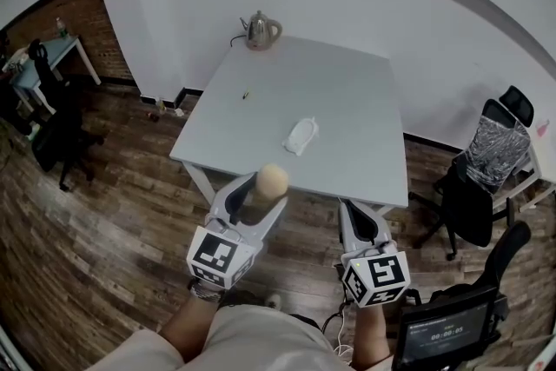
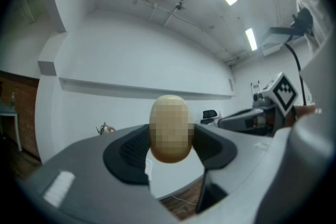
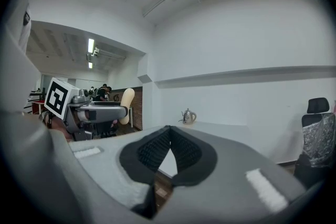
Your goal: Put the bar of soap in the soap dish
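Note:
My left gripper [image 1: 263, 191] is shut on a beige oval bar of soap [image 1: 272, 179], held upright between its pads out in front of the table's near edge. The left gripper view shows the soap [image 2: 169, 128] filling the gap of the left gripper [image 2: 170, 139]. A white soap dish [image 1: 301, 135] lies on the grey table [image 1: 347, 100], right of its middle and beyond the soap. My right gripper [image 1: 352, 211] hovers beside the left one, short of the table, shut with nothing in it; its pads [image 3: 157, 147] meet at the tip.
A metal kettle [image 1: 259, 30] stands at the table's far edge, and a small dark item [image 1: 246, 95] lies left of centre. Black office chairs stand to the right [image 1: 473, 187] and left [image 1: 56, 135]. A screen [image 1: 443, 330] sits at the bottom right.

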Demonstrator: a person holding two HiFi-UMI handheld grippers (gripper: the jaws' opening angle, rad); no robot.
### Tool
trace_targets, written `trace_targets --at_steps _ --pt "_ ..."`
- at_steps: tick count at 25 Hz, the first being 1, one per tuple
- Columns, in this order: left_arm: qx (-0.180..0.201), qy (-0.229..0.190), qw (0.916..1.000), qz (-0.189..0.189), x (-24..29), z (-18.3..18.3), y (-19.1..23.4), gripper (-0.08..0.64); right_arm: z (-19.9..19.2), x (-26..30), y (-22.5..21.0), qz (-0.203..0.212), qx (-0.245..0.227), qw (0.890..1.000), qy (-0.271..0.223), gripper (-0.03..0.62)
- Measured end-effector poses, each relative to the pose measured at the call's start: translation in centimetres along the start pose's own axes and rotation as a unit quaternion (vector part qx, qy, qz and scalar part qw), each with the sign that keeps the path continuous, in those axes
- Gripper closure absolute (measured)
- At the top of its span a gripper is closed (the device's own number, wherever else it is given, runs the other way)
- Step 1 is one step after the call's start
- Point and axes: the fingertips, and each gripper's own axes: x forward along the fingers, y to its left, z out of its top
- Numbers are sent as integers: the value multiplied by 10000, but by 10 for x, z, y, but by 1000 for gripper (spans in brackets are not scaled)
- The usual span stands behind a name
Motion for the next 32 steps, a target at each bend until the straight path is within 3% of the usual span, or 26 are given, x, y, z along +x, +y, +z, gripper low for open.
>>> trace_targets --at_steps 15,32 --pt "19 -74 10000 -43 24 -4 10 291 0 21 -12 31 -56 10000 -41 589" --pt "-115 -4 9995 -300 91 -15 67 291 13 94 -44 -219 5 9998 22 589"
